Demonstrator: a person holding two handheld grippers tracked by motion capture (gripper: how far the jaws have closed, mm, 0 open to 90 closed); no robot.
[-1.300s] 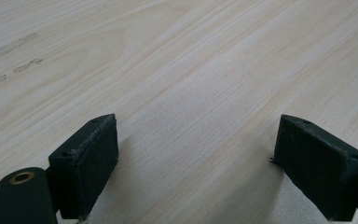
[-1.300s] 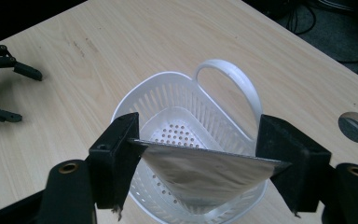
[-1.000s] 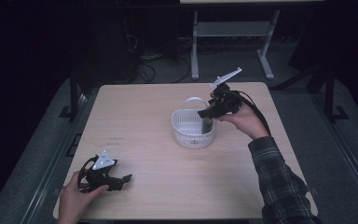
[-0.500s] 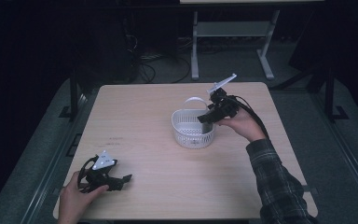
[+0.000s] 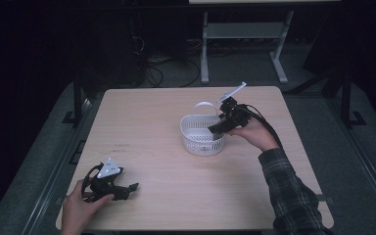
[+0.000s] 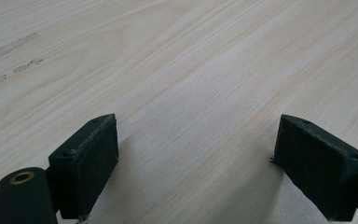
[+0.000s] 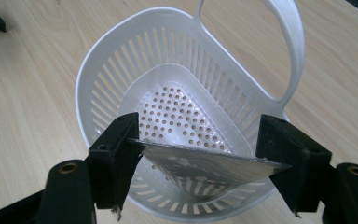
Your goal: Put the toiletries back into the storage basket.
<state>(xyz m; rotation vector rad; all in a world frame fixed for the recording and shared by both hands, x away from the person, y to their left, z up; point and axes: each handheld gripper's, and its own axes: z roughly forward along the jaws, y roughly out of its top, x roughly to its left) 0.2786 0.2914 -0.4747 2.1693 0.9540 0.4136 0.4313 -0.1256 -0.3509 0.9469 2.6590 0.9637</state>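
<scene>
The right gripper (image 5: 215,129) is positioned over the near rim of a white slotted plastic basket (image 5: 196,139), which stands upright on the wooden bench (image 5: 152,122), right of centre. In the right gripper view, the jaws stand partly closed and clamp a flat, dark, silvery sheet (image 7: 205,168) by its two edges, one pad on each edge. The sheet lies roughly level above the basket's (image 7: 121,79) perforated floor, inside its front wall. The basket's looped handle (image 7: 289,51) rises at the far side. The left gripper (image 5: 129,188) rests low at the bench's near left corner, well apart from the basket, its jaws wide apart with nothing between them, bare wood (image 6: 191,93) beneath.
</scene>
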